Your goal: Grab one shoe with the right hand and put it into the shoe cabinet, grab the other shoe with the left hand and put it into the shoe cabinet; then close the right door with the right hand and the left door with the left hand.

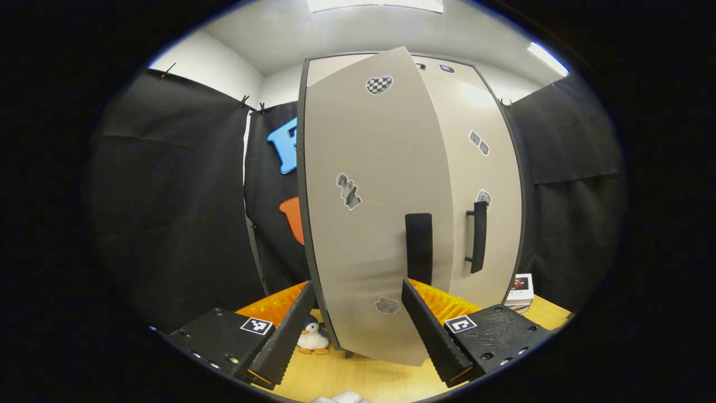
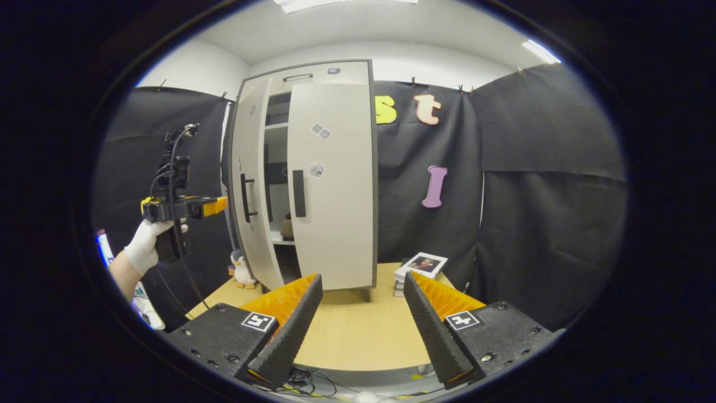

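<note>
The shoe cabinet (image 2: 313,184) stands on the wooden surface (image 2: 358,330) against the black cloth. Its right door (image 2: 333,184) appears closed or nearly so, flush with the cabinet front. Its left door (image 1: 375,212) is partly open: from the right gripper view a gap shows between the two doors, with shelves visible inside. On a lower shelf in that gap sits a dark, rounded item (image 2: 287,226), probably a shoe, though it is too small to confirm; no shoe lies on the surface in front of the cabinet. The left hand-held gripper (image 1: 355,330) is close to the outer face of the left door, below its handle (image 1: 418,246), fingers apart and holding nothing. The right hand-held gripper (image 2: 363,330) is drawn back from the cabinet over the surface, fingers apart, empty. A toy penguin (image 2: 241,268) stands beside the cabinet's left corner and a stack of books (image 2: 419,268) beside its right. Judgement: both shoes appear stowed and the right door dealt with; pushing the left door shut remains.
</note>
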Motion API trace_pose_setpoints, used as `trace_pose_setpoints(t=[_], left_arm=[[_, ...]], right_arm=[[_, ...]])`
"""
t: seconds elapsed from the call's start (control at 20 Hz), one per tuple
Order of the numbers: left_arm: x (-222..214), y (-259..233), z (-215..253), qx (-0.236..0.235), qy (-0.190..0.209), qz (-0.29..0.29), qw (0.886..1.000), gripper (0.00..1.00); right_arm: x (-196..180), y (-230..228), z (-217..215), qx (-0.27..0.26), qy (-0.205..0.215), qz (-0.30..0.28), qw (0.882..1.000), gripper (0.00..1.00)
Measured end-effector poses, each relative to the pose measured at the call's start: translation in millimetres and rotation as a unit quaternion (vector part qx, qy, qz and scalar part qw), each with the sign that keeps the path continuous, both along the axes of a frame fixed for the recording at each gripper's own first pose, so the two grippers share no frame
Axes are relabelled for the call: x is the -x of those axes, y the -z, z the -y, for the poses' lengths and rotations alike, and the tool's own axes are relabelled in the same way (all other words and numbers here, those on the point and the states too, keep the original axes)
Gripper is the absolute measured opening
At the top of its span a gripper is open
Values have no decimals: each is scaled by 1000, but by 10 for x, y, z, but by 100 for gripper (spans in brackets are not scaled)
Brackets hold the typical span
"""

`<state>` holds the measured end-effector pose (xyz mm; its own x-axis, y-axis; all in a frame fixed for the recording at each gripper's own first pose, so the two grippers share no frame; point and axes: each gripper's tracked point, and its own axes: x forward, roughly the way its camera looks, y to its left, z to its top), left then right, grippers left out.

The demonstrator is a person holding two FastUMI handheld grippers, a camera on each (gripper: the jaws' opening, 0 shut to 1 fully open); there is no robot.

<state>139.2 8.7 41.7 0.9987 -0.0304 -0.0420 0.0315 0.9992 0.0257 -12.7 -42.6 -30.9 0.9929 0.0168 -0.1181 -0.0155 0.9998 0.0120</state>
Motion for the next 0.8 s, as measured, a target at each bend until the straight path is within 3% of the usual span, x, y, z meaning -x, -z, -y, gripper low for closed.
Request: trace_pose_setpoints(t=[0.4,0.8], left_arm=[[873,-26,99,22,22,-6,1000,96],[1674,109,-83,23,2,-15,1000,95]], right_arm=[[-51,-207,-278,-6,-18,28,999,95],[-52,-280,-282,-10,-11,44,999,96]])
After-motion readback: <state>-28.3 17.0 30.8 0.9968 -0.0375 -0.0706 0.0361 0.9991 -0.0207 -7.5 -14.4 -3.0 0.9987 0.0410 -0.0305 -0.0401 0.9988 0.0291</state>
